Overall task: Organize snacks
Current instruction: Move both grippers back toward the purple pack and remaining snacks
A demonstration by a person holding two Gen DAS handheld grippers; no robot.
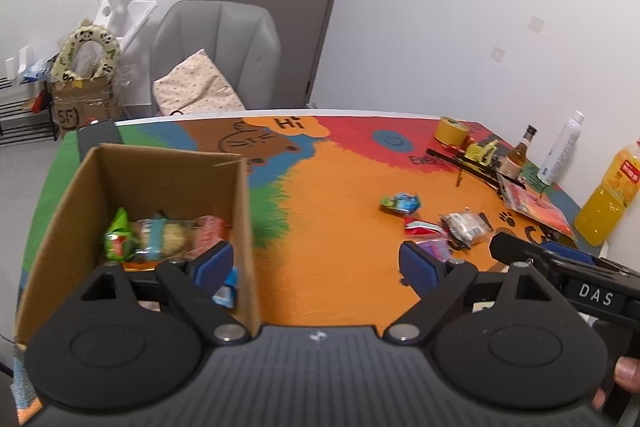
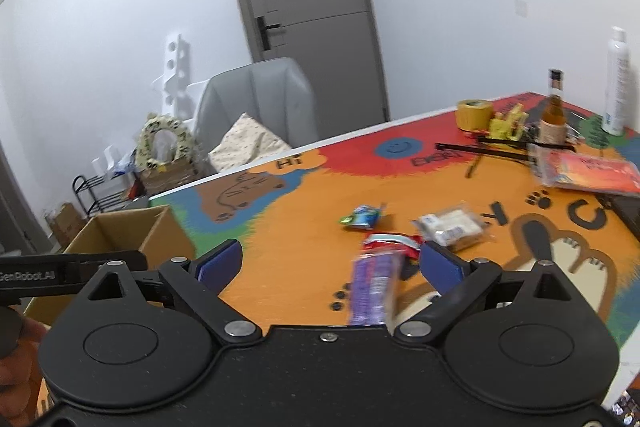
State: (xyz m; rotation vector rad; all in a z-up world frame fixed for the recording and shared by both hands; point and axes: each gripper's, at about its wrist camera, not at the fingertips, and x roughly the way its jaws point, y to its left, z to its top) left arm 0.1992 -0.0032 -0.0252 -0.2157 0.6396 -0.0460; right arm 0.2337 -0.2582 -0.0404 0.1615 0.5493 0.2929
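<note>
A cardboard box stands at the table's left and holds several snack packets; it also shows in the right wrist view. My left gripper is open and empty, its left finger over the box and its right finger past the box wall. On the colourful mat lie a green-blue packet, a red packet, a clear pack of white bars and a purple packet. My right gripper is open, with the purple packet lying below, between its fingers.
At the table's far right stand a yellow tape roll, a small glass bottle, a white spray can, an orange juice bottle and a red-orange flat pack. A grey chair stands behind the table.
</note>
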